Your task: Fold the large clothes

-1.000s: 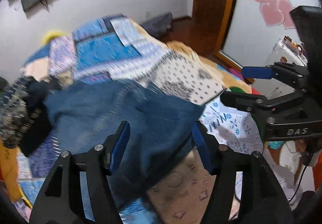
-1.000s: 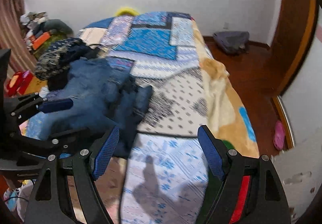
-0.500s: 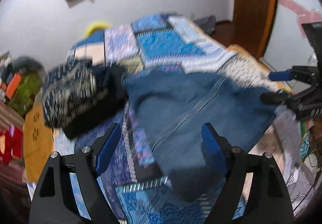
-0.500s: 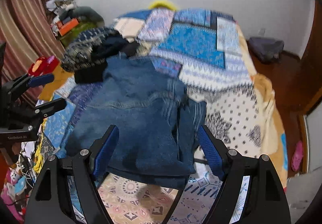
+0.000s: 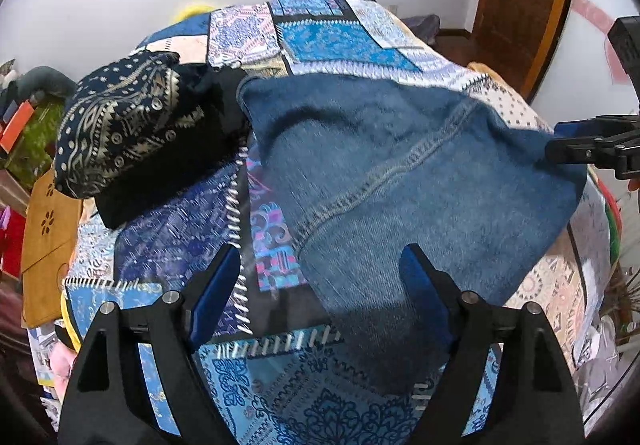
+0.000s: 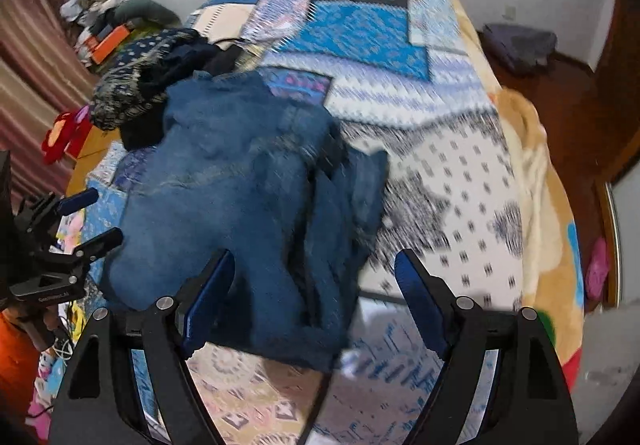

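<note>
Denim jeans [image 5: 400, 181] now spread across the middle of the left wrist frame, flatter and broader than a second ago, when bunched low and close between the blue pads. Lying on the patchwork bedspread [image 5: 332, 41], side seam running diagonally from centre toward the upper right, near edge dropping into shadow at the lower centre. In the right wrist frame, jeans [image 6: 240, 205] filling the centre-left, a folded-over flap along their right side, no longer pushed to the far left of frame as one second back. Left hand-held gripper [image 5: 320, 293] wide open, nothing between the pads, hovering over the near edge. Right hand-held gripper [image 6: 312, 293] likewise wide open and empty, above the near hem. Dark patterned bundle [image 5: 120, 121] sitting at the upper left, touching the jeans' far corner. Both views swung back and up, likely a release after laying out; probably ready for smoothing, then a fresh grasp for the next fold.
</note>
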Available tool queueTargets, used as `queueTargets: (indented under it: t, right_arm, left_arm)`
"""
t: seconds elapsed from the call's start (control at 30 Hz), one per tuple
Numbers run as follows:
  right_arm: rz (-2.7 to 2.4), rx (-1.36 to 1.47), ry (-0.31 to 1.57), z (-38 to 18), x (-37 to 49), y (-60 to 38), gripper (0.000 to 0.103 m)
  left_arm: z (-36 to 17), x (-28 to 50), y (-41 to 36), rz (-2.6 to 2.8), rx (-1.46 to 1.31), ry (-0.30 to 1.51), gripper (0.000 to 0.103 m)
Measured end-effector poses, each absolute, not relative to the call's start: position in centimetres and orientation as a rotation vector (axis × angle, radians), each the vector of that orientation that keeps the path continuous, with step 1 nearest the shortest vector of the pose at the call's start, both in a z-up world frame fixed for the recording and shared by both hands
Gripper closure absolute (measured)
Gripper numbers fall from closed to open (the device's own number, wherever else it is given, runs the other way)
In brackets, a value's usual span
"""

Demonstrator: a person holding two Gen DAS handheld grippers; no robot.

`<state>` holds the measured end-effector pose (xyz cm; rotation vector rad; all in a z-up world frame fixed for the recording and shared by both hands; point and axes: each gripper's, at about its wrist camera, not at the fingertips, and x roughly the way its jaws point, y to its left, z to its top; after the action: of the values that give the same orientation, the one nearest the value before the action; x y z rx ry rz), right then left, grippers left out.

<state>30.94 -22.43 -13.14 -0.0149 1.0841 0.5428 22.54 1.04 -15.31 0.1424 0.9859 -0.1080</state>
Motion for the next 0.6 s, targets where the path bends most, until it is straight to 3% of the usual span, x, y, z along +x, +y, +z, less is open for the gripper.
queueTargets:
  t: [0.23,0.4,0.6]
  right_arm:
    - [0.610,0.013,1.146,-14.0,34.0,-19.7,0.023]
    - [0.583,0.086,1.263,-17.1,36.1,-21.0,0.023]
    - [0.649,0.264,1.375,-20.3,38.0,-23.2,0.016]
  left_arm:
    - [-15.3,24.9,2.8,-0.097,0.038,1.011,0.021]
    - [-18.5,26.8,4.8,-0.157,-0.178,1.137,0.021]
    - [-21.3,28.8,6.5,-0.268,-0.452,1.223,0.021]
